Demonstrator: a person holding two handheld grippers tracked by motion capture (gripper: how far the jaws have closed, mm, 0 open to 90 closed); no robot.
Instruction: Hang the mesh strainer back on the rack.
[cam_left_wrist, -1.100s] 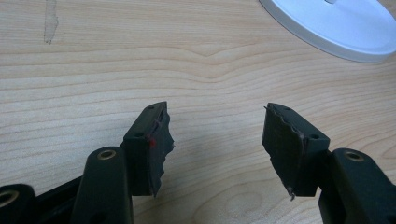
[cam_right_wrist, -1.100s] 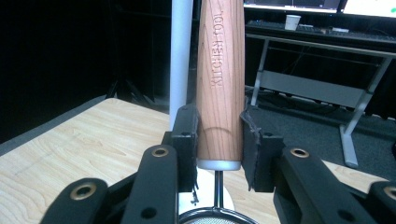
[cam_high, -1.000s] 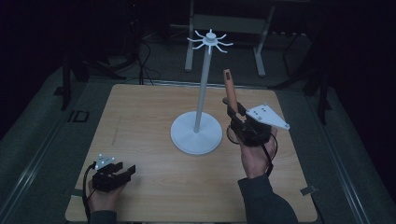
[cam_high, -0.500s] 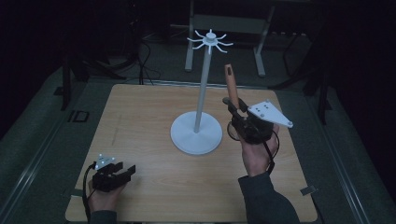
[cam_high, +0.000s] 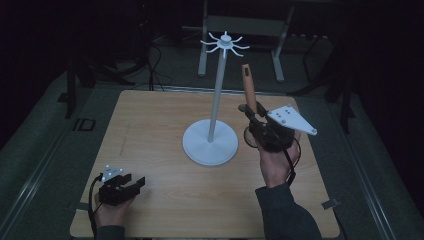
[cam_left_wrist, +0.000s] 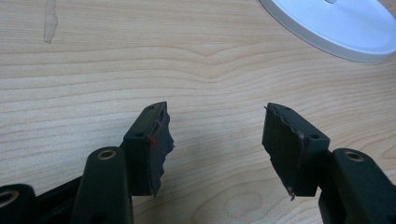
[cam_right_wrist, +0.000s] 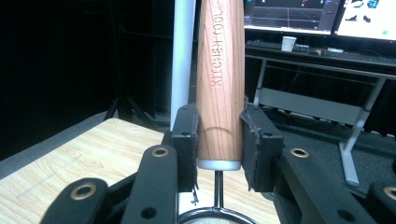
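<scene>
One right gripper clamping wooden handle upright

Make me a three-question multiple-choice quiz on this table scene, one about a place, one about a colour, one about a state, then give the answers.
1. Where does the white stand sit?
A. near the table's middle
B. on the floor
C. in the left tool

2. What colour is the handle in the right tool?
A. blue
B. wood brown
C. white

3. How is the left tool?
A. shut on a cup
B. shut on the stand
C. open, holding nothing

Answers: 1 A, its round base rests on the table between the two hands. 2 B, wood grain shows in the right gripper view. 3 C, bare wood shows between its jaws.
</scene>
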